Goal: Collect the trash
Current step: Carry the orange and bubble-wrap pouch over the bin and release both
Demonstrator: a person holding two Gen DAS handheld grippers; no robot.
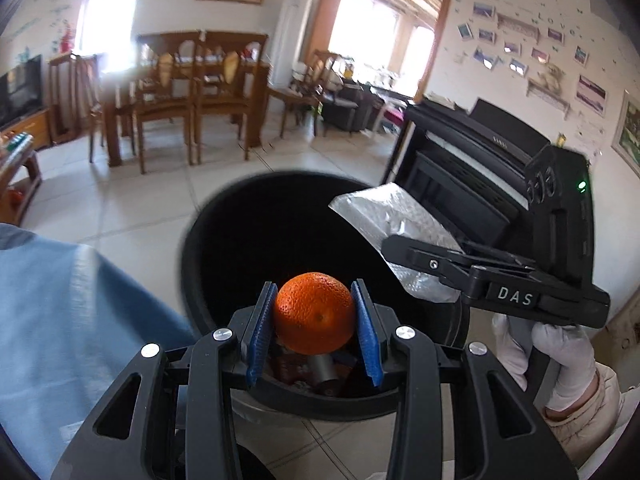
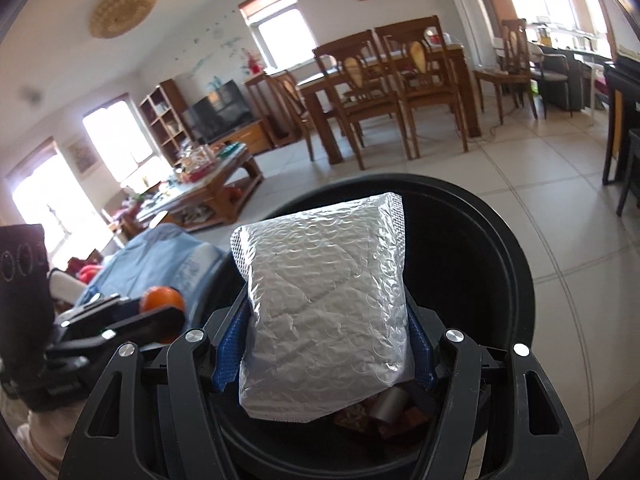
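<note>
Bin [image 1: 208, 280] waits just below both grippers, left gripper [image 1: 314, 312] clamping an orange [image 1: 314, 312], right gripper [image 2: 324, 332] clamping a bubble mailer [image 2: 324, 304], so dropping seems next: release both.

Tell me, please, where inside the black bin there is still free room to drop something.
The far half of the black bin, against its dark back wall, looks free. The near bottom is crowded with trash, under the orange and the bubble mailer.
</note>
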